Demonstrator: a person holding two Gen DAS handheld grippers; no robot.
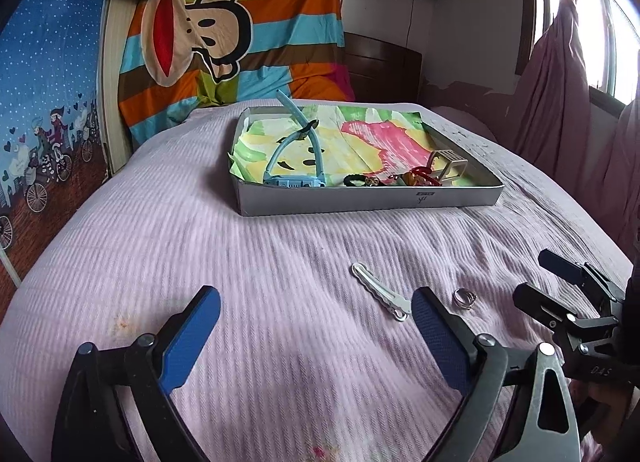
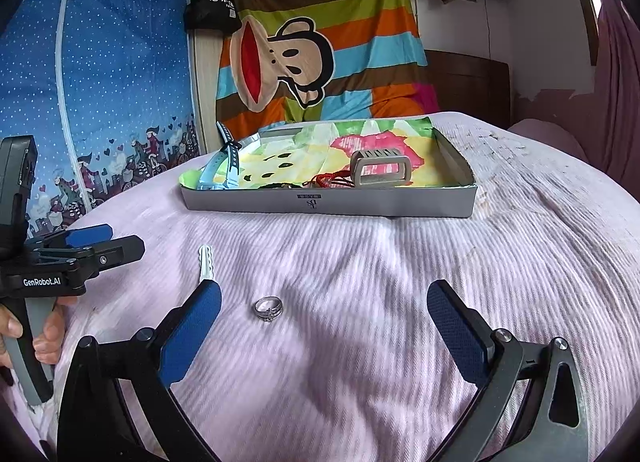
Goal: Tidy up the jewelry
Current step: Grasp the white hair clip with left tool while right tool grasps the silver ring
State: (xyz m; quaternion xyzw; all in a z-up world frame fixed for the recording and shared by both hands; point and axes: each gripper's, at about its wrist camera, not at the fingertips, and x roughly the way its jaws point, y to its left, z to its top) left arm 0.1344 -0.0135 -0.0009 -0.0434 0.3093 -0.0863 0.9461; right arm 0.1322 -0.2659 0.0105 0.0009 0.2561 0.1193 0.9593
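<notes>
The left gripper (image 1: 316,302) hovers low over the bed (image 1: 200,230), its 2 blue-padded fingers (image 1: 192,338) spread wide apart with nothing between them. The right gripper (image 2: 324,300) is held the same way — fingers (image 2: 192,332) wide apart, empty — just beside the left one; each shows at the edge of the other's view.

2 loose items lie on the pink ribbed bedcover in front of the grippers:
- A silver ring (image 2: 269,309) rests flat between the right gripper's fingers, nearer the left-hand finger and touching neither.
- A white hair clip (image 1: 380,296) with a wavy edge lies just beside the ring; in the left wrist view its near end sits close to the left gripper's right-hand finger.

Further back on the bed stands a shallow grey tray (image 1: 360,202), lined with a colourful printed cloth (image 1: 360,134). Inside it:
- a light blue watch (image 1: 292,166) at the left, strap looped upward;
- a small cluster near the front wall, including a red cord (image 2: 332,181) and a dark bracelet (image 1: 354,181);
- a beige comb-like piece (image 2: 380,170) at the right, standing on edge.

A striped monkey-print sheet (image 2: 320,42) hangs behind the bed.
</notes>
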